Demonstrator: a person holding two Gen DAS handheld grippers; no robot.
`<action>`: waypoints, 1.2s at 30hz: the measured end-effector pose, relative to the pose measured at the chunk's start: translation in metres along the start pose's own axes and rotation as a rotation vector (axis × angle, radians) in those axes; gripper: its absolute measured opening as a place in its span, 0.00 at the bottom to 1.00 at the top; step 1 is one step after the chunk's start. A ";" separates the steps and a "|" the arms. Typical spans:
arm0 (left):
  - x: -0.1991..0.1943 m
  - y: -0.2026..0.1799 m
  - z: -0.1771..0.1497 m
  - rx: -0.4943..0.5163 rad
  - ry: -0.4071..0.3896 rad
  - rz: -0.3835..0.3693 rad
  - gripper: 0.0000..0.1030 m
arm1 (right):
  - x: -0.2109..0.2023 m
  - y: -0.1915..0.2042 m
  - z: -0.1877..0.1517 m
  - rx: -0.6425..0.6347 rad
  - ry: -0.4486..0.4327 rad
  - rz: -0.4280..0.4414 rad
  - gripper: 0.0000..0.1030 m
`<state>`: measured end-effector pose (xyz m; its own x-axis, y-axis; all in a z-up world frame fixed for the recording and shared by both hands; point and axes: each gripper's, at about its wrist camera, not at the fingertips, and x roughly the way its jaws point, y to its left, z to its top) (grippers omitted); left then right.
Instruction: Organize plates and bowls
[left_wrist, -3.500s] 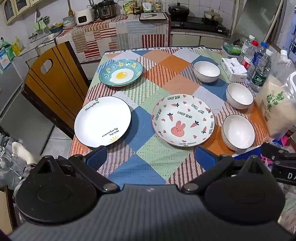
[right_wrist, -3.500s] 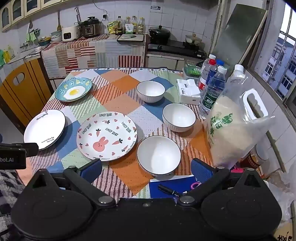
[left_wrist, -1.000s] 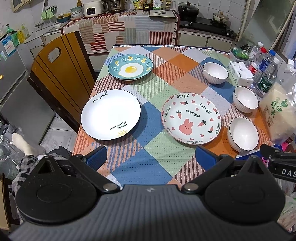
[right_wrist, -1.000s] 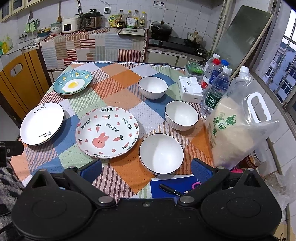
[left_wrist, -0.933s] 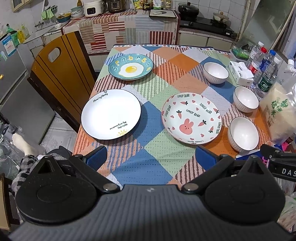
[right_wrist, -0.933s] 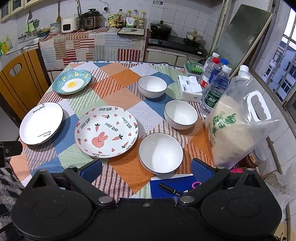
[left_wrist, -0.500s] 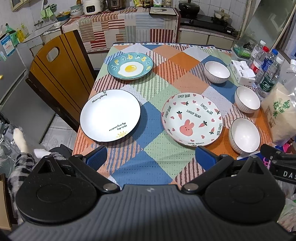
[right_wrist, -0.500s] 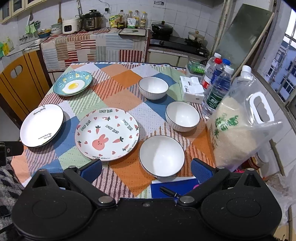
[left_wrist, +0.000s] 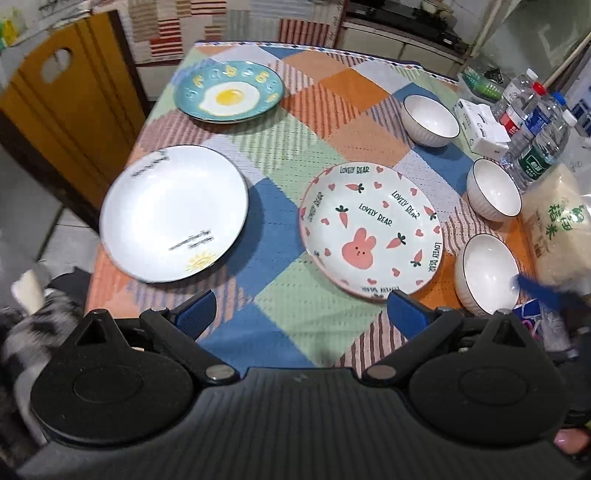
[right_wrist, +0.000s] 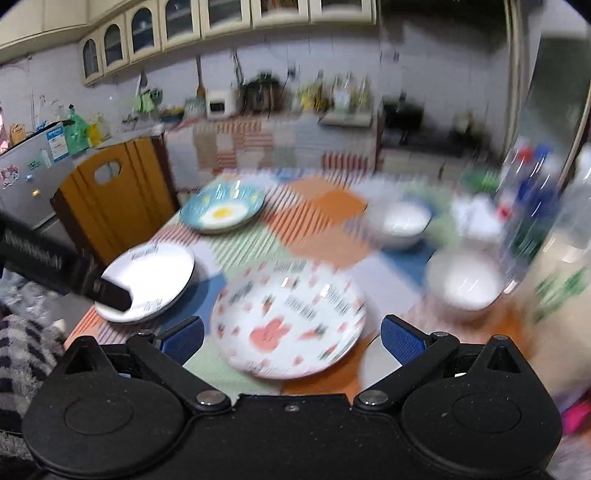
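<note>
Left tool (left_wrist: 301, 308): jaws wide apart, nothing between the blue pads, held over the near edge of the surface (left_wrist: 280, 295), which is covered by a patchwork cloth.

Right tool (right_wrist: 291, 332): jaws also spread, nothing gripped. Its view is heavily motion-blurred; the tool sits low in front of the rabbit plate (right_wrist: 288, 317), but contact cannot be judged.

Plates, left wrist view: the white plate (left_wrist: 173, 212) lies at the near left of the surface, partly over the cloth's left edge. The rabbit plate (left_wrist: 371, 230), printed with carrots and hearts, lies near centre, apart from the white plate. The blue egg plate (left_wrist: 229, 92) lies farther back on the left, apart from both. All three lie flat and unstacked.

Bowls: three white bowls stand upright in a line down the right side. Far bowl (left_wrist: 430, 120), middle bowl (left_wrist: 493, 188), near bowl (left_wrist: 485, 273). None touch each other. A blue blurred finger of the right tool shows at the near bowl's right rim.

Also on the right: water bottles (left_wrist: 535, 140), a tissue box (left_wrist: 480, 127) and a bag of rice (left_wrist: 561, 229) just beside the middle and near bowls. A wooden chair (left_wrist: 70, 96) stands at the left of the surface.
</note>
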<state>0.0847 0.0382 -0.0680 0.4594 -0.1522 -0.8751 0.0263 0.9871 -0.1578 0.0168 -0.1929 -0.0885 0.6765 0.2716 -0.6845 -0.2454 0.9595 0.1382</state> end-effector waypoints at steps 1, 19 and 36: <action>0.008 0.001 0.002 0.003 0.002 -0.008 0.97 | 0.012 -0.004 -0.004 0.042 0.027 0.030 0.96; 0.156 -0.012 0.014 0.082 0.105 -0.083 0.40 | 0.113 -0.016 -0.060 0.371 -0.008 -0.084 0.50; 0.159 -0.006 0.013 0.089 0.056 -0.126 0.26 | 0.118 -0.030 -0.067 0.314 -0.115 -0.104 0.32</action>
<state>0.1696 0.0082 -0.2004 0.3976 -0.2753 -0.8753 0.1608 0.9601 -0.2289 0.0572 -0.1946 -0.2214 0.7646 0.1603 -0.6242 0.0427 0.9538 0.2973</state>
